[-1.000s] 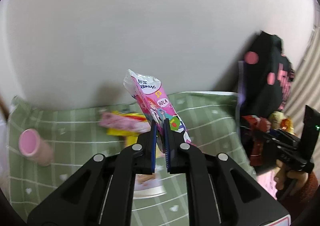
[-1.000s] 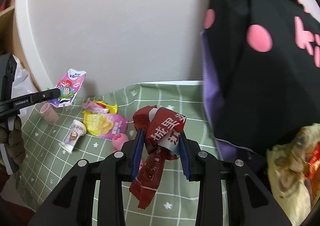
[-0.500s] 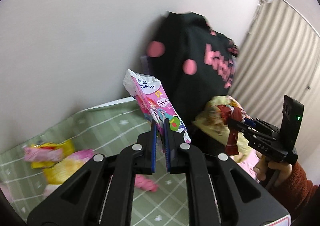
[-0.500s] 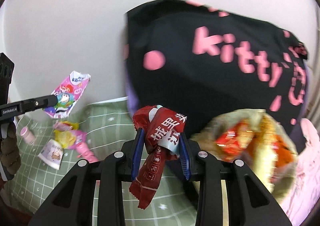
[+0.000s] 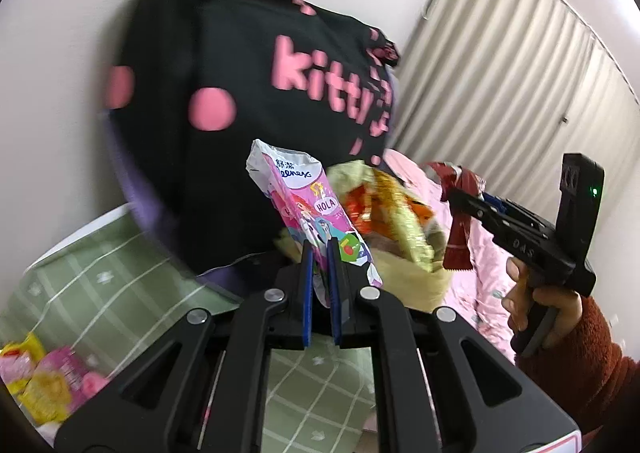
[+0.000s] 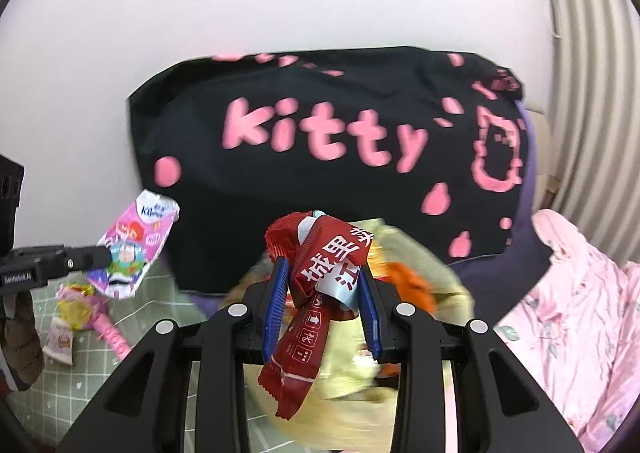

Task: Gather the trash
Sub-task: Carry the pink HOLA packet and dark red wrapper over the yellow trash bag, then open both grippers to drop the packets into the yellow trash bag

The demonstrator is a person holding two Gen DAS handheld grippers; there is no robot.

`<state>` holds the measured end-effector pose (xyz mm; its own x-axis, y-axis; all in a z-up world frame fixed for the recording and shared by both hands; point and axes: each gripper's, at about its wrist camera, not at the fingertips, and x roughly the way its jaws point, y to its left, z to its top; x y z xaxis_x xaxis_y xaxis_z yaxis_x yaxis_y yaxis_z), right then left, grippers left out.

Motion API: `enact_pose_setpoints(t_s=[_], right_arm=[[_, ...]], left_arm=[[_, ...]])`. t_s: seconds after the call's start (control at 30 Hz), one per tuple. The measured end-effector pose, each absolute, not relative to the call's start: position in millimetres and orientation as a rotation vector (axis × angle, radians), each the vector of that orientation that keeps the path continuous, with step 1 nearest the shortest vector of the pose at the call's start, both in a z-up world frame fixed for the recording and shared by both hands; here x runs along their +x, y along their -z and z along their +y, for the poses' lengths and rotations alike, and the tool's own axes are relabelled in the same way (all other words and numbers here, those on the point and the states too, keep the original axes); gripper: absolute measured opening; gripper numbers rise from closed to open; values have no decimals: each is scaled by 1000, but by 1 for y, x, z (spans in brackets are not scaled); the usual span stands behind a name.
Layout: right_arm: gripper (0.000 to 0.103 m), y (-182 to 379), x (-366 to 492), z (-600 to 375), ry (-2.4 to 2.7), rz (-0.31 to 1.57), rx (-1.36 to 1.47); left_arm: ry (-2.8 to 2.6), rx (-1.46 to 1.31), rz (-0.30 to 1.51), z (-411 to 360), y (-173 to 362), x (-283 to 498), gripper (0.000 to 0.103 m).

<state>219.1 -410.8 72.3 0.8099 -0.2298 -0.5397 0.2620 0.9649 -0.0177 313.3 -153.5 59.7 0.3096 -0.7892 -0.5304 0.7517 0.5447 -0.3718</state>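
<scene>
Red wrapper clamped above a bag of trash

A crumpled red wrapper (image 6: 316,293) is pinched between the blue pads of the right gripper (image 6: 322,285), above a yellowish bag (image 6: 440,293) filled with wrappers. A pink tissue packet (image 6: 134,245) is held by the left gripper (image 6: 106,255) at left, before a black "kitty" bag (image 6: 320,125).

Pink cartoon-print tissue pack (image 5: 310,209), red wrapper (image 6: 320,285), green checked tablecloth (image 5: 100,277)
</scene>
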Motion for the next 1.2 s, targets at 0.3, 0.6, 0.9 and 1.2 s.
enact_pose_setpoints(t_s=[0.3,0.6,0.9,1.2], right_arm=[[32,-81,204,-460,320,564,76],[32,-12,262,-474,164,780,129],[32,22,284,-475,151,900,139],[32,13,260,-481,192,875,172]], left_arm=[[1112,68,718,-269,-64,330,7],[1061,119,853,-301,-11,349,7],[1055,112,876,-292,-4,353,7],[1108,102,904,-300,-4,345,7]])
